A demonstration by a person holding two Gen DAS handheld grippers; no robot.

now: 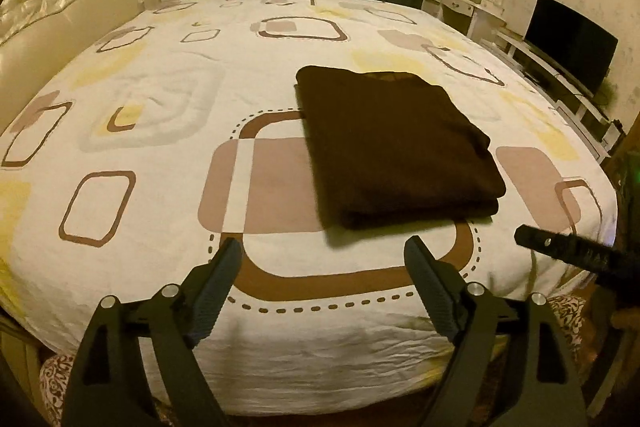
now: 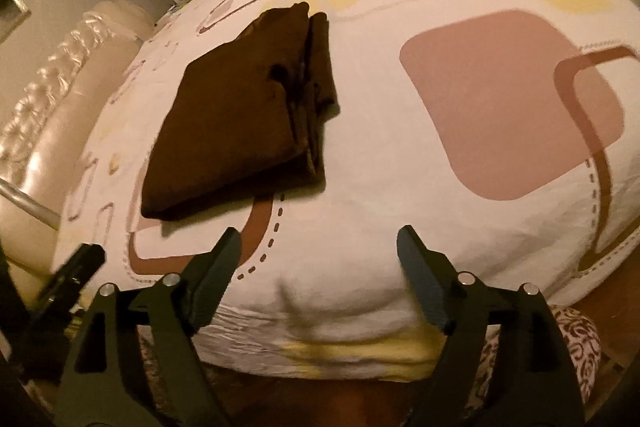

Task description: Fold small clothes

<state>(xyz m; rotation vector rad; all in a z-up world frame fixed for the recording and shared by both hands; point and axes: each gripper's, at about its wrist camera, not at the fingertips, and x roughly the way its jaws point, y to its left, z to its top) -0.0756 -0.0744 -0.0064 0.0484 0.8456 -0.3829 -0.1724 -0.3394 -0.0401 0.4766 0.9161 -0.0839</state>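
The dark brown garment [image 1: 396, 147] lies folded into a neat, thick rectangle on the patterned bed sheet [image 1: 160, 75], layered edges showing along one side. No readable writing. Left gripper [image 1: 324, 255] and right gripper [image 2: 318, 243] hover nearby, fingers spread wide, empty.

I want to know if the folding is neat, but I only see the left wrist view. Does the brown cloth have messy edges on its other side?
Observer: Yes. The right wrist view shows the brown cloth with its layered edges stacked unevenly along one side.
Operator: Is the right gripper holding it?
Observer: No. The right gripper is open, with only the bed sheet between its fingers.
Operator: What's next to the bed there?
Observer: A padded headboard, behind the cloth.
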